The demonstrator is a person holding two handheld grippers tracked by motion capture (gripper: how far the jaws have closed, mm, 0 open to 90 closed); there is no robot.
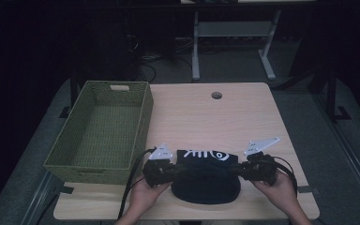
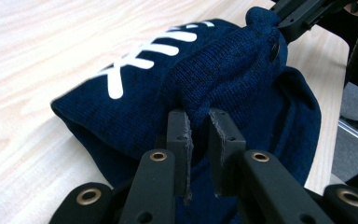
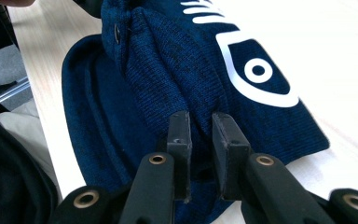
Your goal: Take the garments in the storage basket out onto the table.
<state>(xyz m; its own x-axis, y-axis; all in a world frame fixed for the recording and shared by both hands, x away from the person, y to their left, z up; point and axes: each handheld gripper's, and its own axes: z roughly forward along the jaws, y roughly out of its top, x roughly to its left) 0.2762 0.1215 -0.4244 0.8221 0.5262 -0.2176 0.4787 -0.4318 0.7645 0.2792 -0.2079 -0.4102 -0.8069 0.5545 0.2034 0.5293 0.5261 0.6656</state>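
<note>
From above, a dark knit garment (image 1: 207, 176) lies at the counter's (image 1: 243, 117) near edge beside a green basket (image 1: 104, 133), stretched between both tongs for folding. Left tongs (image 2: 199, 123) clench its fabric; right tongs (image 3: 201, 125) pinch the opposite fold.

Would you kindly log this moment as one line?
left claw: shut on knit beanie | right claw: shut on knit beanie | beanie on table | basket: empty

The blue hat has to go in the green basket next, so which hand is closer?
Left, probably. Both tools pinch the blue hat, but the left tool is on the side next to the green basket. The right tool is farther away.
</note>
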